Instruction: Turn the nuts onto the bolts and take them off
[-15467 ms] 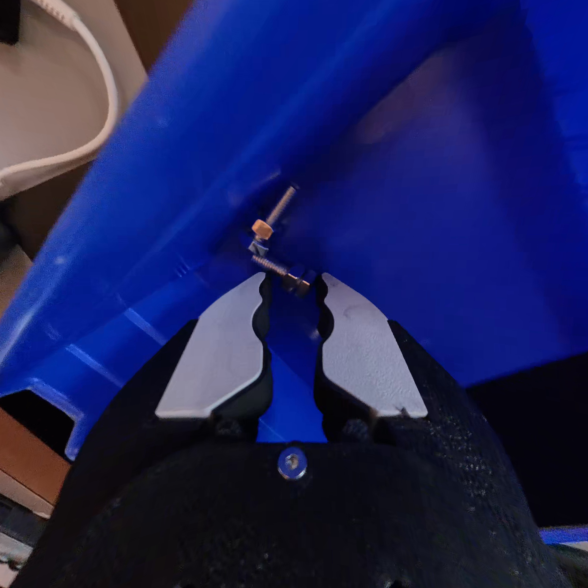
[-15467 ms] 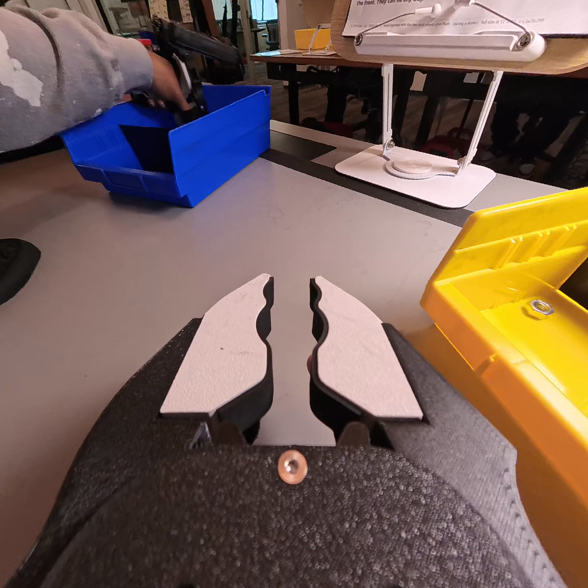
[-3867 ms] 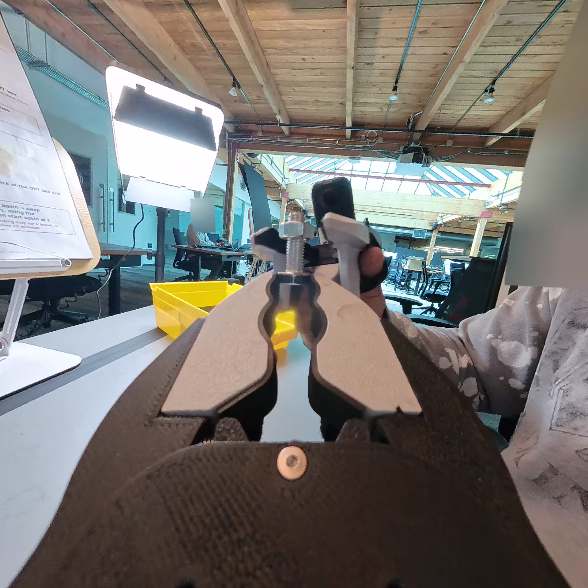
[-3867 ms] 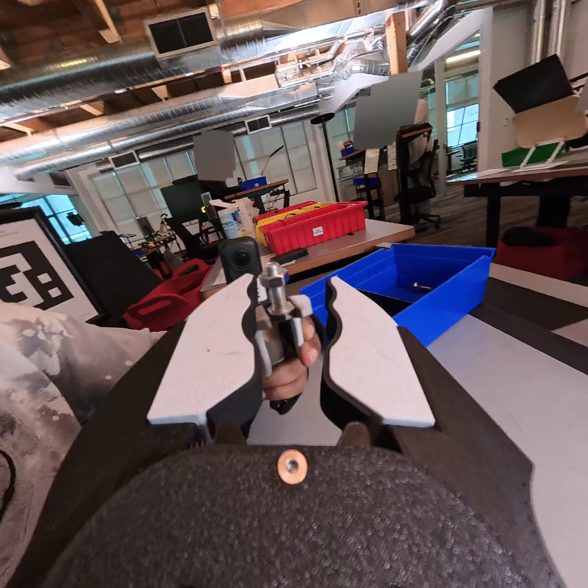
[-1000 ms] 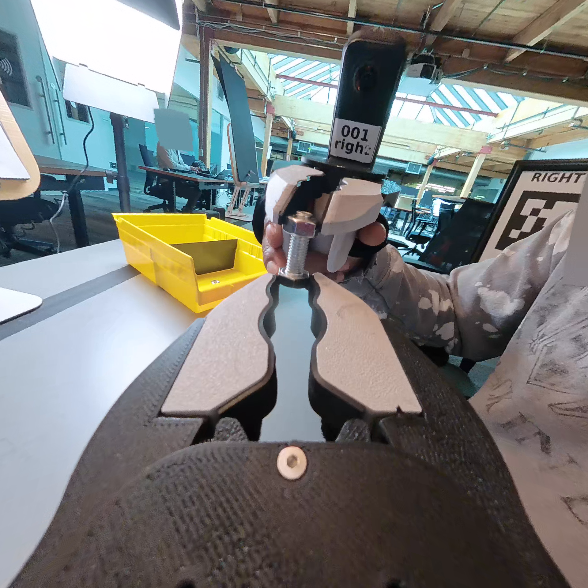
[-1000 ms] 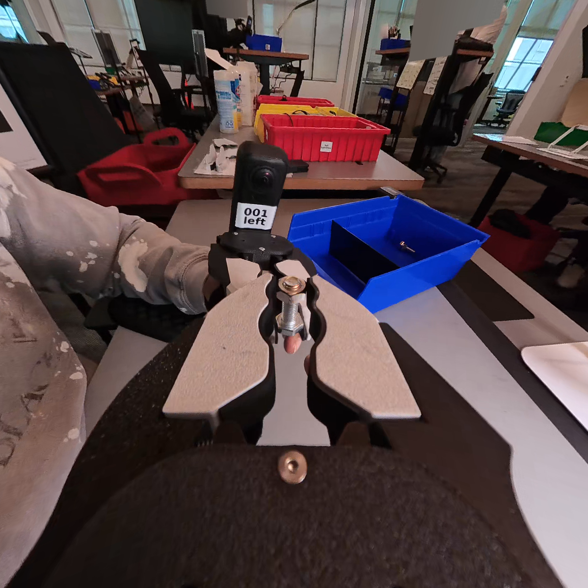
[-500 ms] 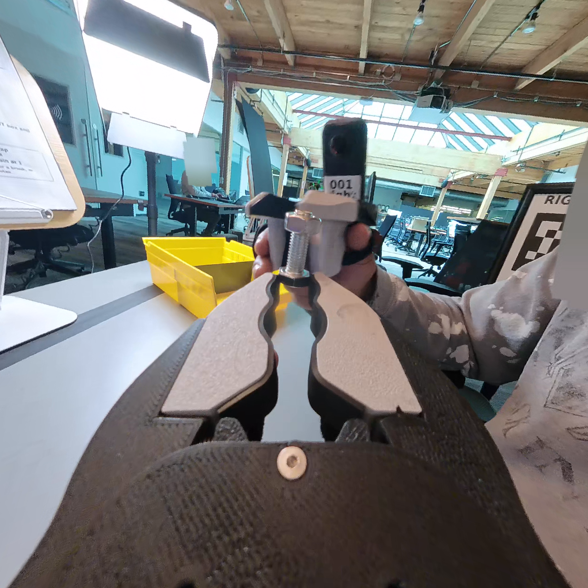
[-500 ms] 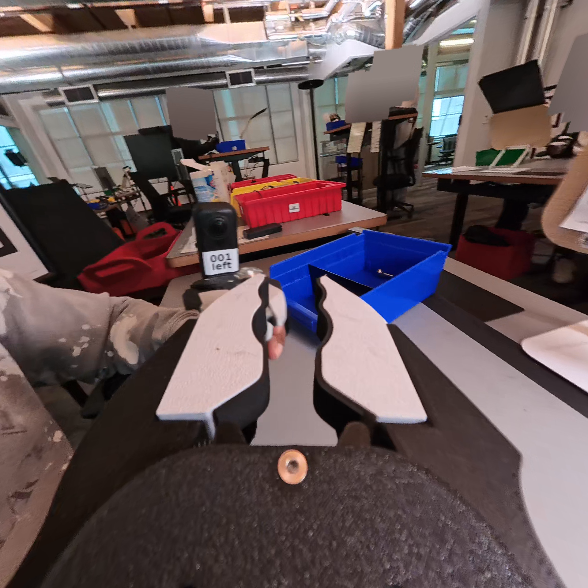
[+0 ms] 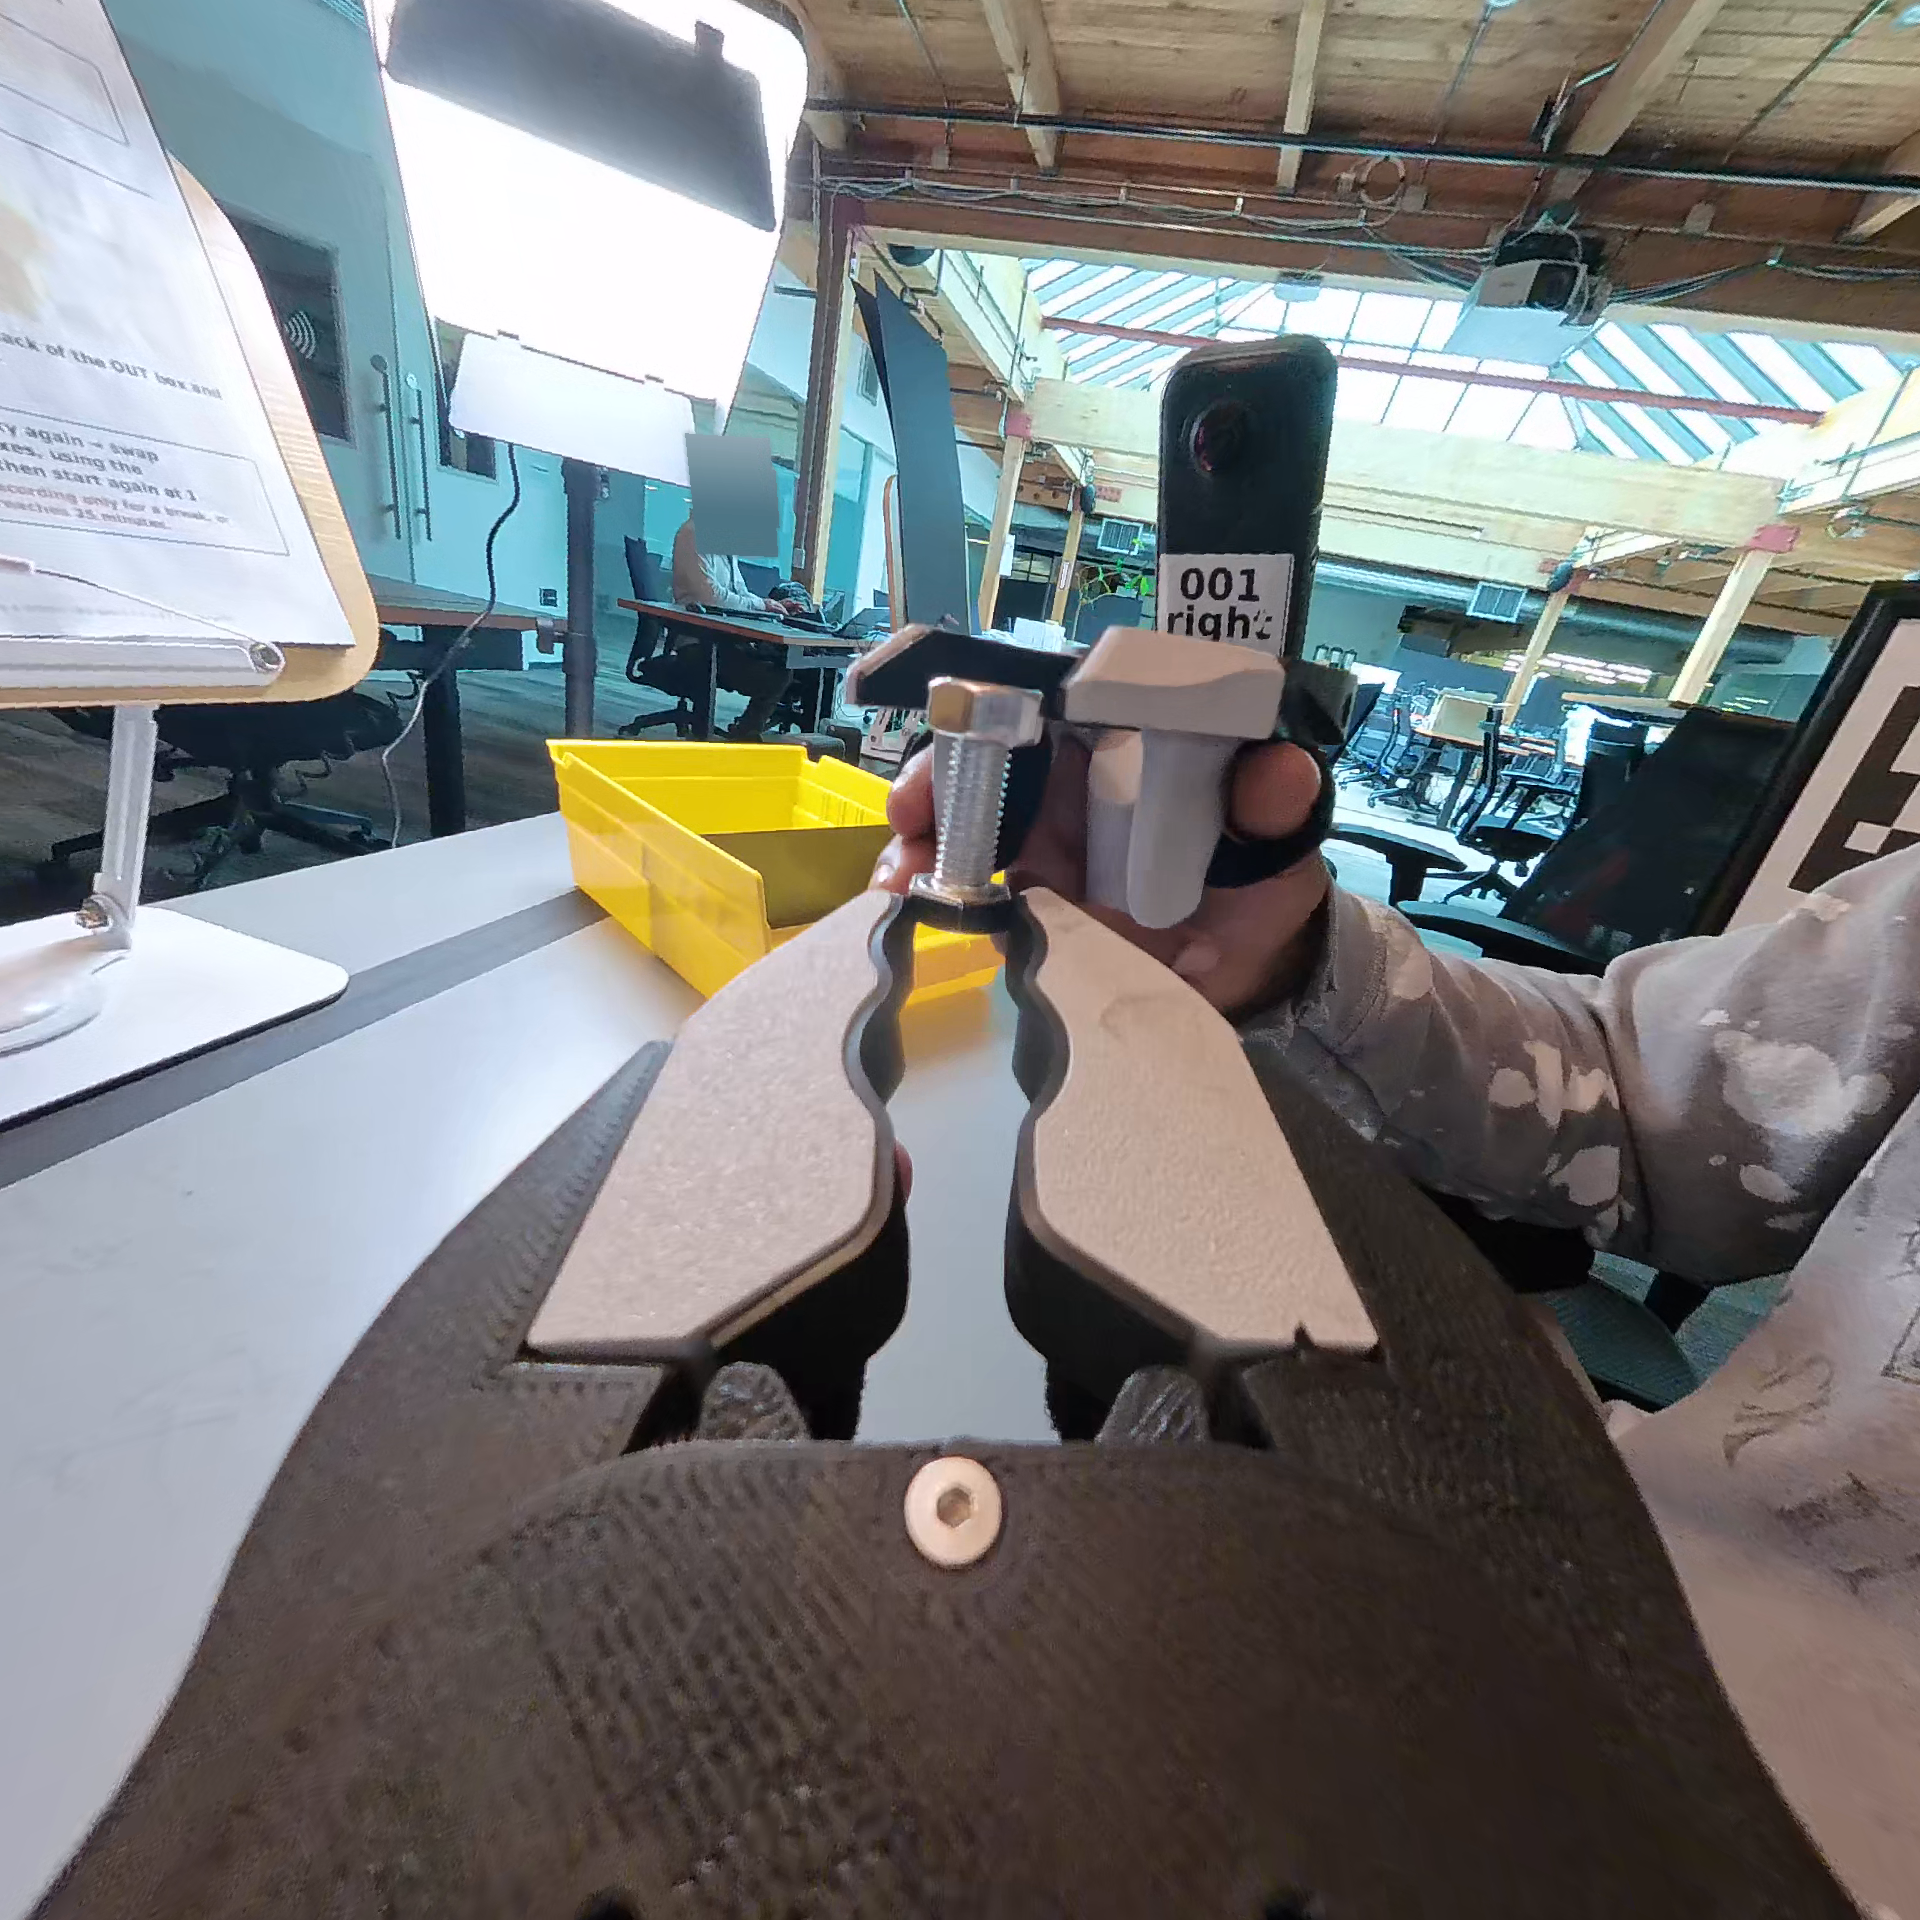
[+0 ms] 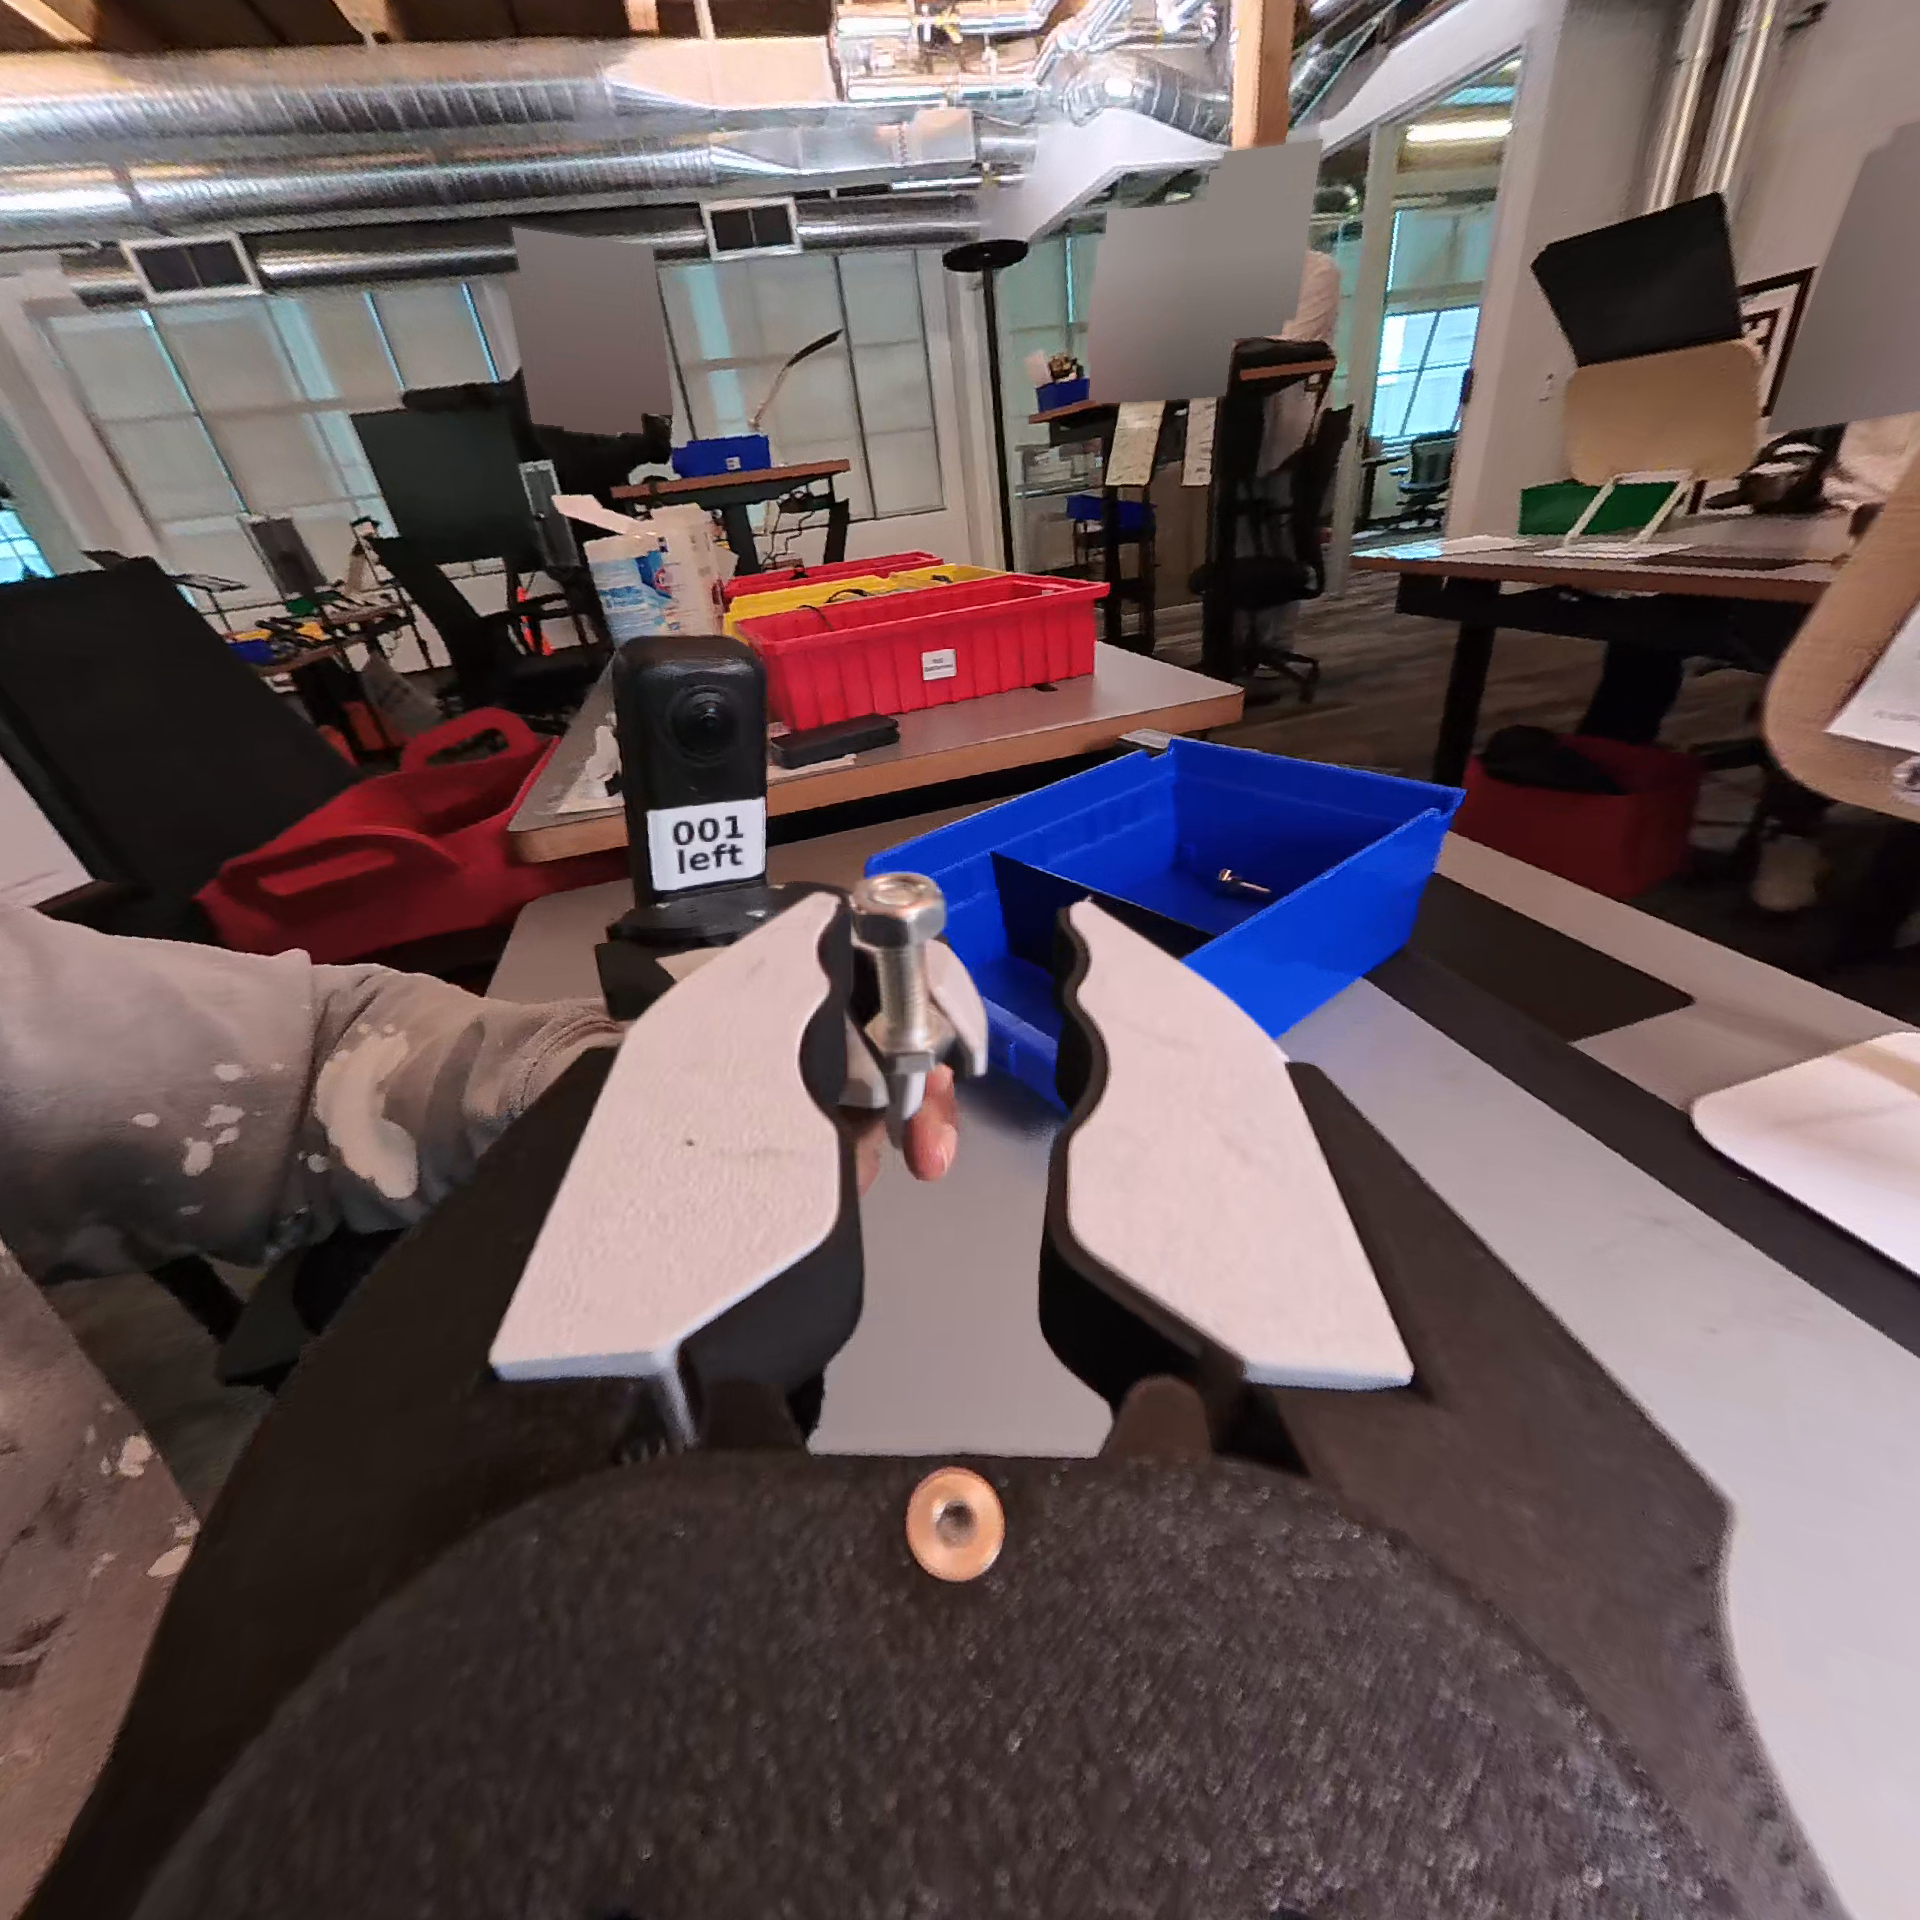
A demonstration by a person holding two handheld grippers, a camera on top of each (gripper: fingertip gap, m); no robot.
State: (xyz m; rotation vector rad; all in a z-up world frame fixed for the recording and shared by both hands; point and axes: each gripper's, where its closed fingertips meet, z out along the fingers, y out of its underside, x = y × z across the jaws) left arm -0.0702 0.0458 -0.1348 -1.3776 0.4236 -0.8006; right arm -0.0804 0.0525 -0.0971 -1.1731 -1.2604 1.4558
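My left gripper (image 9: 956,904) is shut on a steel nut (image 9: 954,888) at its fingertips, held above the grey table (image 9: 260,1247). A silver hex bolt (image 9: 971,800) stands upright through the nut, head on top. My right gripper (image 10: 951,935) is open. The bolt (image 10: 899,977) stands between its fingers close to the left one, and neither finger grips it. In the left wrist view one grey finger (image 9: 1164,790) of the right gripper stands just right of the bolt head. In the right wrist view the nut (image 10: 912,1044) sits low on the thread.
A yellow bin (image 9: 665,831) stands on the table behind the bolt. A blue divided bin (image 10: 1330,935) holds a small bolt (image 10: 1236,883). A white clipboard stand (image 9: 125,935) is at the far left. The person's sleeves reach in from both sides. My left and right fingertips are right by each other.
One second ago my right gripper was shut on the bolt head. It has opened and swung back, and its fingers now stand loosely around the bolt. My left gripper still holds the nut.
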